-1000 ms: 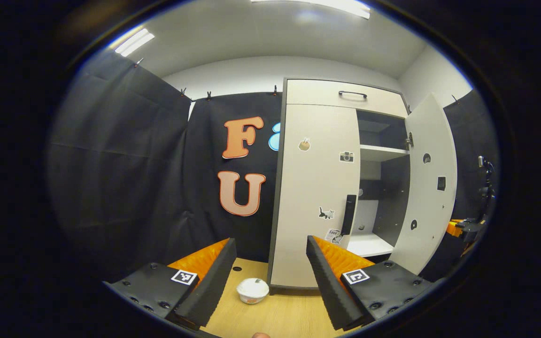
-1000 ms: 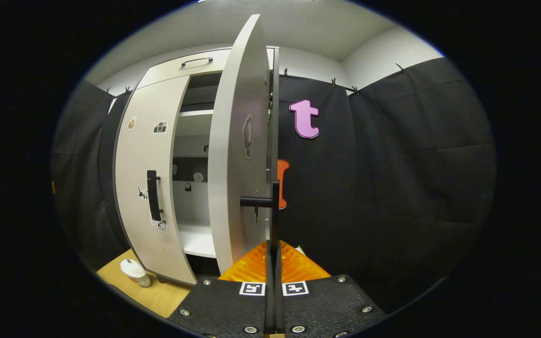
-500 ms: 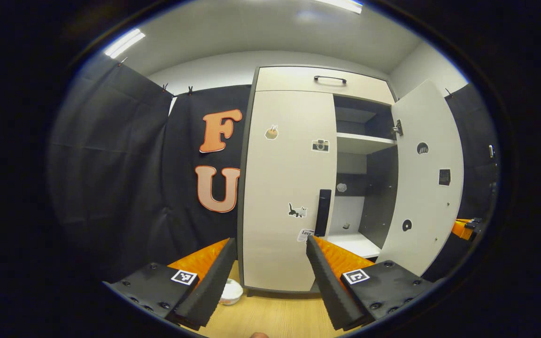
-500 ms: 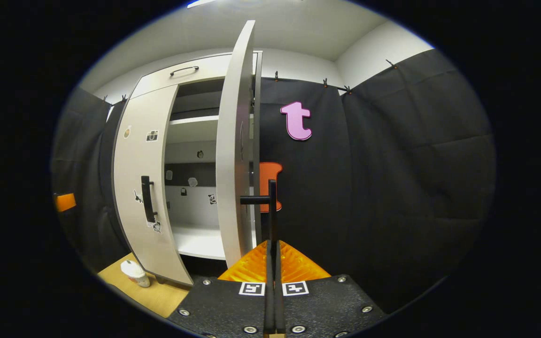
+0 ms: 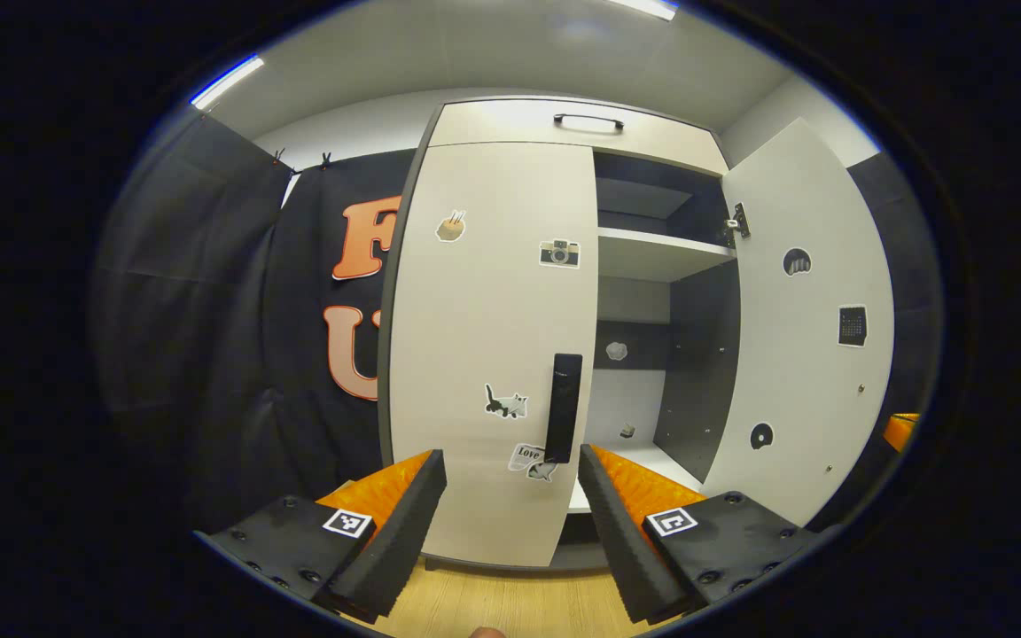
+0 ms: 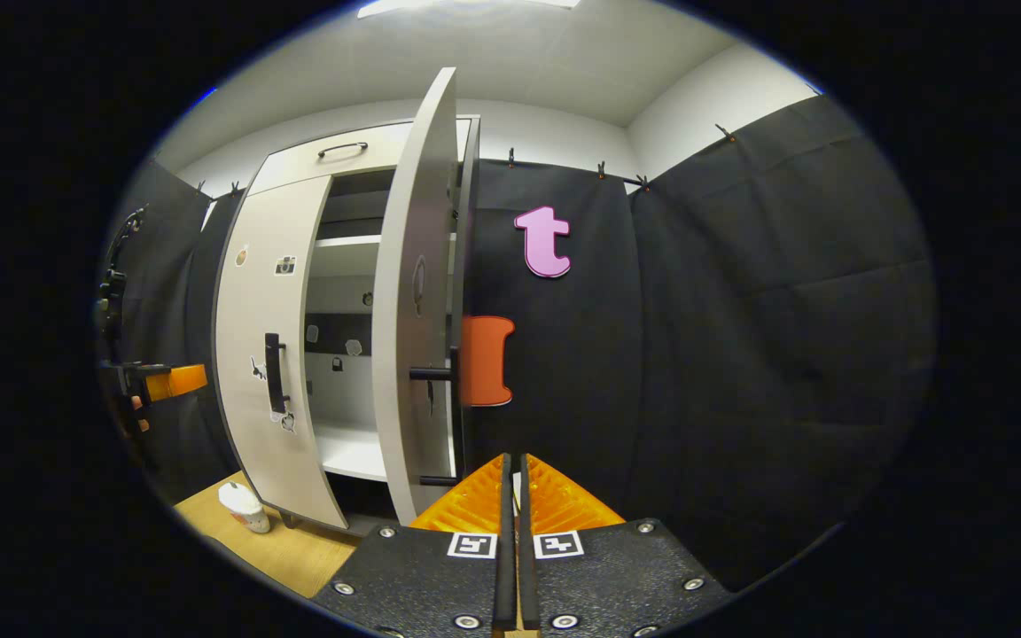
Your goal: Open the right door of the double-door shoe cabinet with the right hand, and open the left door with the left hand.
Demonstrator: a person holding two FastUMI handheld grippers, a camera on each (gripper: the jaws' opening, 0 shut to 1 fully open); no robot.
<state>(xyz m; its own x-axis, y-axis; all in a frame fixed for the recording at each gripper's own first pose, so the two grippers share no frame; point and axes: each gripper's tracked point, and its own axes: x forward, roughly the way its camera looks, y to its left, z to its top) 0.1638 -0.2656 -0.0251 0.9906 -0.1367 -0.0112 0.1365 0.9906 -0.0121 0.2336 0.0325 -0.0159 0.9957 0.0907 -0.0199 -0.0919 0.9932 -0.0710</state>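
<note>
The white shoe cabinet point(image 5: 510, 124) faces me in the left gripper view. Its left door point(image 5: 484, 337) is closed, with a black vertical handle point(image 5: 564, 406) at its right edge. My left gripper point(image 5: 510, 456) is open, and that handle sits just above the gap, near the right finger point(image 5: 617, 514). The right door point(image 5: 803, 337) stands wide open. In the right gripper view the right door point(image 6: 409, 301) is edge-on, its black handle point(image 6: 453, 390) left of and beyond my right gripper point(image 6: 512, 461). The right gripper is shut with nothing in it.
Inside the open half are a white shelf point(image 5: 661, 252) and a white bottom board point(image 6: 351, 447). A top drawer has a black handle point(image 5: 588, 120). A white cup point(image 6: 240, 507) stands on the wooden floor point(image 6: 298, 549) by the cabinet's left corner. Black cloth hangs on both sides.
The left gripper has come closer to the left door, bringing its handle near the open fingers. The right gripper has come off the right door's handle, which now sits to its left.
</note>
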